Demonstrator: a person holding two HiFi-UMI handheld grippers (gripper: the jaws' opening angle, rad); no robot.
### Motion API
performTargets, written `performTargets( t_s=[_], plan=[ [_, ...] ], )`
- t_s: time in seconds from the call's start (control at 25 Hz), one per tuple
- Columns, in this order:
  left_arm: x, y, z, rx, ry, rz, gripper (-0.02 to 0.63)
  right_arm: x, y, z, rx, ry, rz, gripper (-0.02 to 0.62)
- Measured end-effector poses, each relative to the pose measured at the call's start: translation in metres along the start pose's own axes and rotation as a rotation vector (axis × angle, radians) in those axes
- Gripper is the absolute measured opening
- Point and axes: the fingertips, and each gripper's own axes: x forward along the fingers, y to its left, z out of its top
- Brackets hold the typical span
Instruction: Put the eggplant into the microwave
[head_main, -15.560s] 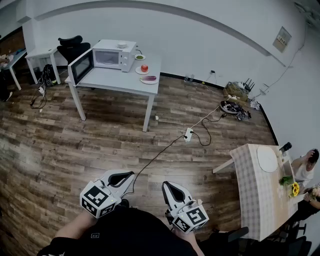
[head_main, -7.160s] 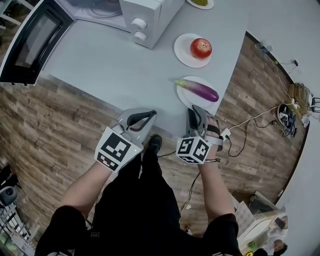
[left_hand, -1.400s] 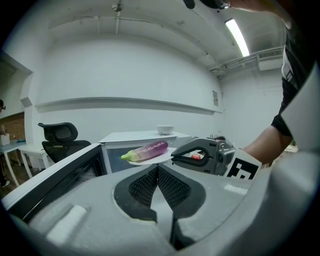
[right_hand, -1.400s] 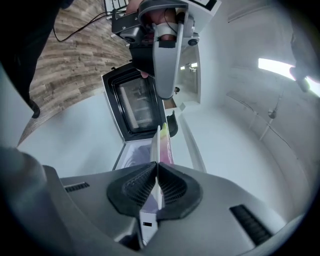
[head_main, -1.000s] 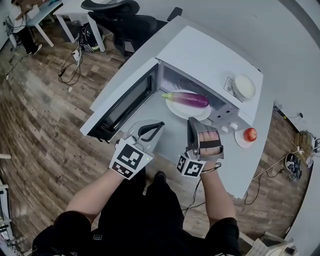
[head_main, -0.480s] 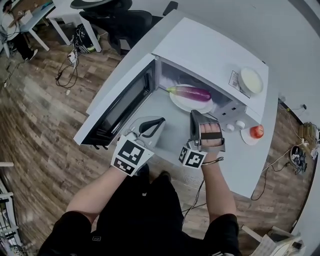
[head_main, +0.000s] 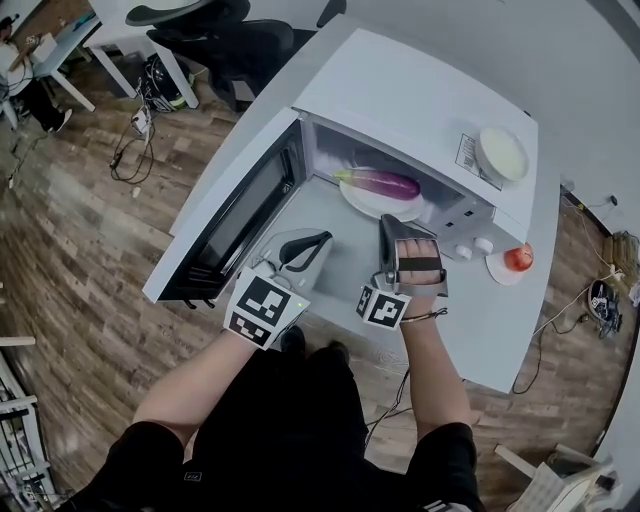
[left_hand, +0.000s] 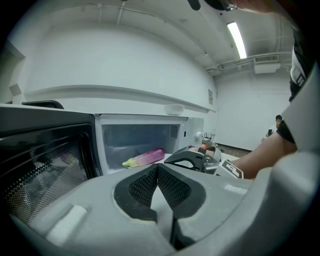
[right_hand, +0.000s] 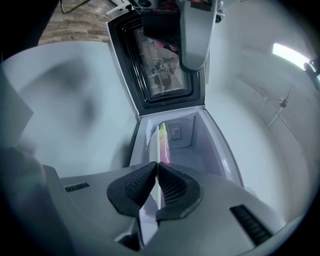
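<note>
the eggplant (head_main: 378, 183) lies on its plate (head_main: 375, 208) just inside the microwave (head_main: 420, 95) mouth. the right gripper (head_main: 392, 224) pinches the plate's rim; the left gripper (head_main: 318, 240) is closed, empty. letting go and closing the door (head_main: 235, 215) are left.

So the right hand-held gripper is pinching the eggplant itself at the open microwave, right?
Not quite. The right hand-held gripper pinches the rim of the white plate, and the eggplant lies on that plate at the open microwave; the right gripper view shows it.
</note>
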Motion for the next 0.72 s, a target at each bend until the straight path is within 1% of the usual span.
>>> performTargets(
  t_s=[0.36, 0.56, 0.72],
  plan=[
    [0.01, 0.002, -0.001, 0.002, 0.02, -0.009, 0.009, 0.016, 0.009, -0.01, 0.011, 0.029, 0.037, 0.028],
    [0.011, 0.005, 0.001, 0.001, 0.056, -0.015, 0.009, 0.026, 0.015, -0.008, 0.052, 0.049, 0.12, 0.026],
    [0.011, 0.005, 0.006, 0.004, 0.073, -0.029, 0.009, 0.033, 0.019, 0.0, 0.085, 0.044, 0.185, 0.026]
  ],
)
